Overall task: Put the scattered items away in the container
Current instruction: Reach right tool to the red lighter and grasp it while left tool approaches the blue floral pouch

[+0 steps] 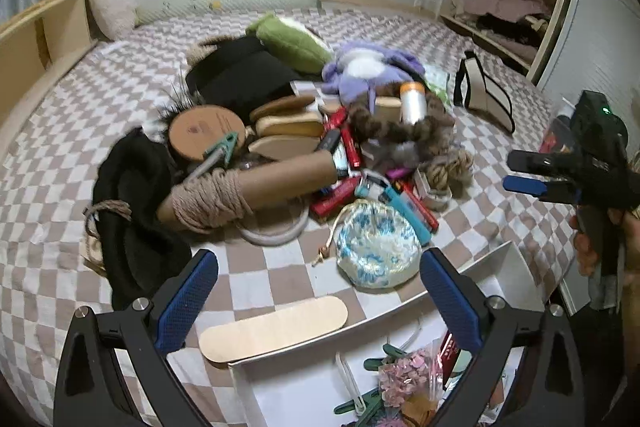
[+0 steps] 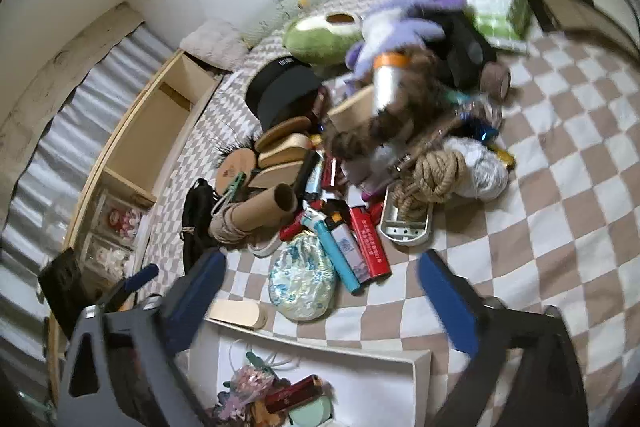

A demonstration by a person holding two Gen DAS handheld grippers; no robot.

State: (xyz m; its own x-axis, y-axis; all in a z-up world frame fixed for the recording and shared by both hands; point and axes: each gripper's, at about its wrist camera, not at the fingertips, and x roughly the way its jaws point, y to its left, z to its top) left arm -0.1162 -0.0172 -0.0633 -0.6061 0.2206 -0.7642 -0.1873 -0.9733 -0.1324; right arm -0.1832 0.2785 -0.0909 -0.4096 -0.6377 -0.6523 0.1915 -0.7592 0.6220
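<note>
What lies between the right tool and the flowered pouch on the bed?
Nothing visible does. The right tool is open and empty, and only bare checkered bedspread lies before the flowered pouch. The white container sits just below it.

The left gripper (image 1: 318, 291) points downward with its blue-padded jaws spread wide and nothing between them. The right gripper (image 2: 320, 295) also tilts down, jaws apart and empty, held by a hand (image 1: 600, 243) at its handle.
</note>
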